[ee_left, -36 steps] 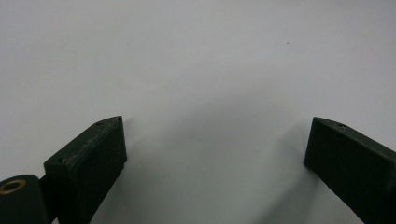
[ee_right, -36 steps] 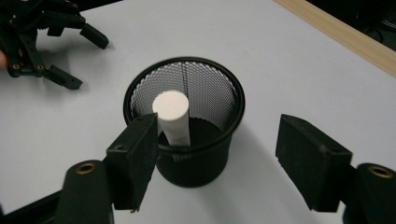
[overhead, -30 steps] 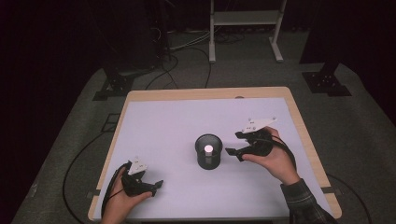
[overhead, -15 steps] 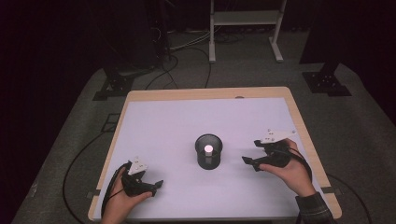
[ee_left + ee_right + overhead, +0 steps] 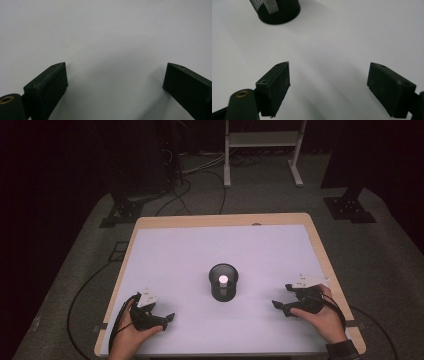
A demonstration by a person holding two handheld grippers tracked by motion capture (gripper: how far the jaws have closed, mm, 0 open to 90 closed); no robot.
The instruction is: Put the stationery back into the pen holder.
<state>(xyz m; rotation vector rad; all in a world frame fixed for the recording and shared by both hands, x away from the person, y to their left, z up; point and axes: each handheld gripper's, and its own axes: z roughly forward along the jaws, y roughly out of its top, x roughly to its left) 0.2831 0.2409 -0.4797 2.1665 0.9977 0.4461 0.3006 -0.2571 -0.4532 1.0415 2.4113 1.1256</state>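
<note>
Around the table point(image 5: 150, 227) the room lies dark: grey carpet, loose black cables, the feet of black stands at both sides and a pale metal frame point(image 5: 262, 140) at the back. The table itself has a wooden rim and a plain white top, bare but for one thing.

Near the middle of that top, slightly towards the person, stands the black mesh cup point(image 5: 223, 281), upright, with a small pale object point(image 5: 223, 279) in its bottom; what that object is cannot be told. In the right gripper view the cup's base point(image 5: 278, 11) sits at the upper left, well apart from the jaws.

The right gripper point(image 5: 279, 306) rests low at the table's right, its jaws pointing towards the cup; they have just been opening and stand wide with nothing between them, which suggests its part with the cup is over and the hand is parking. The left gripper point(image 5: 167, 318) lies near the front left corner, jaws likewise wide and empty over bare white, seemingly kept aside because one hand suffices here.
</note>
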